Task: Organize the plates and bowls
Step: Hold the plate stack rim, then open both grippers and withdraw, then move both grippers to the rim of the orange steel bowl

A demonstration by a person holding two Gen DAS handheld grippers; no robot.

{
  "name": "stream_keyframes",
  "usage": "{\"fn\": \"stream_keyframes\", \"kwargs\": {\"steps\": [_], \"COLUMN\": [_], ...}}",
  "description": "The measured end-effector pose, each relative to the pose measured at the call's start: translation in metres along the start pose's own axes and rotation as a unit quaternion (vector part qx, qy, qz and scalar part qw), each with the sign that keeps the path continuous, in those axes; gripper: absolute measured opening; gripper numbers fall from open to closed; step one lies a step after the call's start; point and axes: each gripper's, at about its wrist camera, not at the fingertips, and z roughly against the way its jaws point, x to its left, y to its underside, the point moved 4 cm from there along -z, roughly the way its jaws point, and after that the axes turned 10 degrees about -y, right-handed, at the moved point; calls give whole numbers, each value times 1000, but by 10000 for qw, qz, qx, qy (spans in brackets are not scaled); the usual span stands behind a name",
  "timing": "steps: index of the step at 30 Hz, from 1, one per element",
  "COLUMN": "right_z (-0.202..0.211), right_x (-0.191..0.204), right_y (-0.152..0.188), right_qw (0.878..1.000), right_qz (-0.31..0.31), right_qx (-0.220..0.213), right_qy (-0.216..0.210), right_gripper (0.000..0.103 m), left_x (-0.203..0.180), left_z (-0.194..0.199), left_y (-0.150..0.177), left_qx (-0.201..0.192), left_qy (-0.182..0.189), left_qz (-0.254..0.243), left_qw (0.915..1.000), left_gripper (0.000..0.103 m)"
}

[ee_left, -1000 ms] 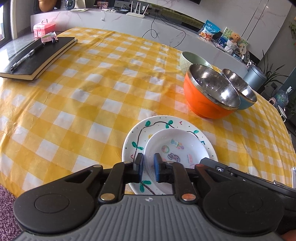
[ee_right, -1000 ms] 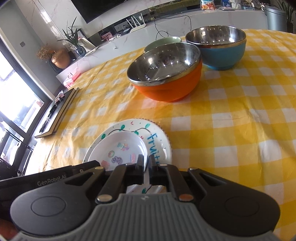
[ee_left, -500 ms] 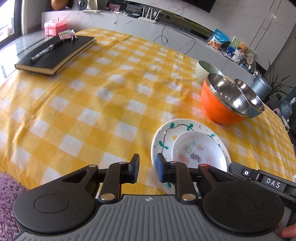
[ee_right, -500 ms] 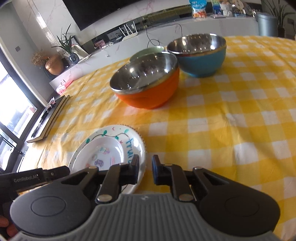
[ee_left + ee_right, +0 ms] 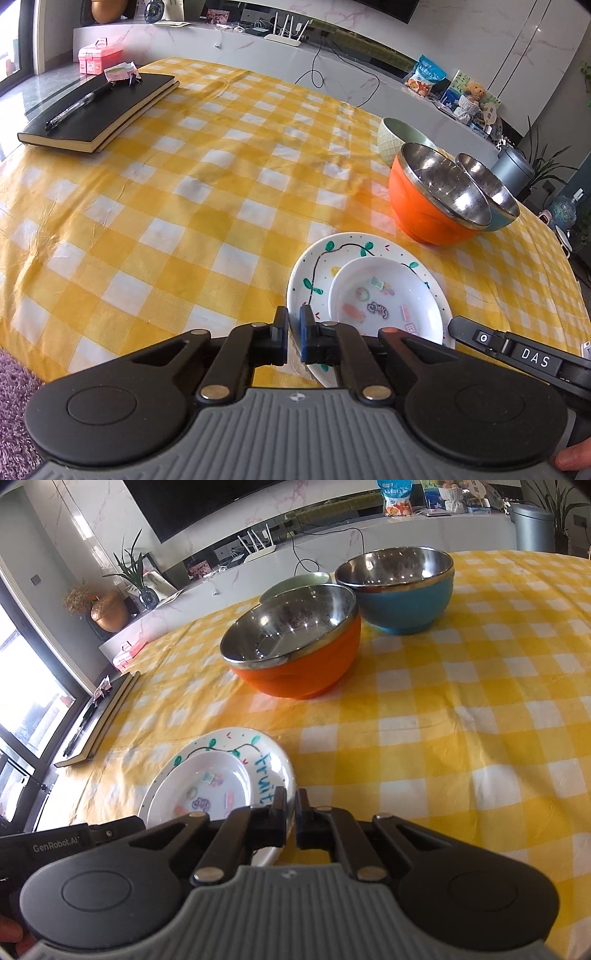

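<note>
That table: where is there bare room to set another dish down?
Widest free patch: the cloth between the notebook, the plates and the orange bowl. Another lies right of the plates, in front of the blue bowl. Crowded: orange, blue and green bowl bunch together.

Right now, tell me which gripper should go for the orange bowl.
Right, probably. The right gripper faces the orange bowl almost straight ahead. The left gripper straddles the big plate's rim, with the bowl well off to its right.
</note>
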Motion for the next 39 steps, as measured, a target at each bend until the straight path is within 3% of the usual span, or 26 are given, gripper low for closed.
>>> {"fn": "stream_keyframes", "kwargs": {"steps": [6, 12, 13, 15, 23, 26, 32, 39], "right_z": [6, 16, 17, 20, 29, 34, 38, 18], "right_x": [2, 6, 7, 9, 8, 4, 0, -4], "right_y": [-2, -14, -16, -20, -44, -57, -85, -110], "right_qw": [9999, 9991, 9987, 9976, 9930, 9916, 9882, 9897], "right_qz": [79, 287, 351, 486, 764, 689, 595, 444], "right_qx": [-87, -256, -282, -332, -480, -649, -1007, -982], "right_qy": [19, 191, 258, 375, 763, 879, 990, 944], "right_gripper": [6, 12, 15, 32, 44, 56, 57, 57], "left_x": [2, -14, -19, -29, -66, -78, -90, -105], "left_z": [7, 24, 25, 27, 31, 30, 22, 1], "left_y": [-6, -20, -23, -27, -53, -65, -90, -107], "left_qx": [-145, -456, -496, -552, -842, -922, -1054, -1001], "left_qy": [-129, -64, -17, 66, 302, 253, 218, 156], "left_qz": [17, -278, -331, -465, -826, -876, -735, -715], "left_qw": [9998, 9986, 9982, 9974, 9926, 9916, 9915, 9923], "left_gripper": [8, 19, 20, 23, 38, 39, 49, 54]}}
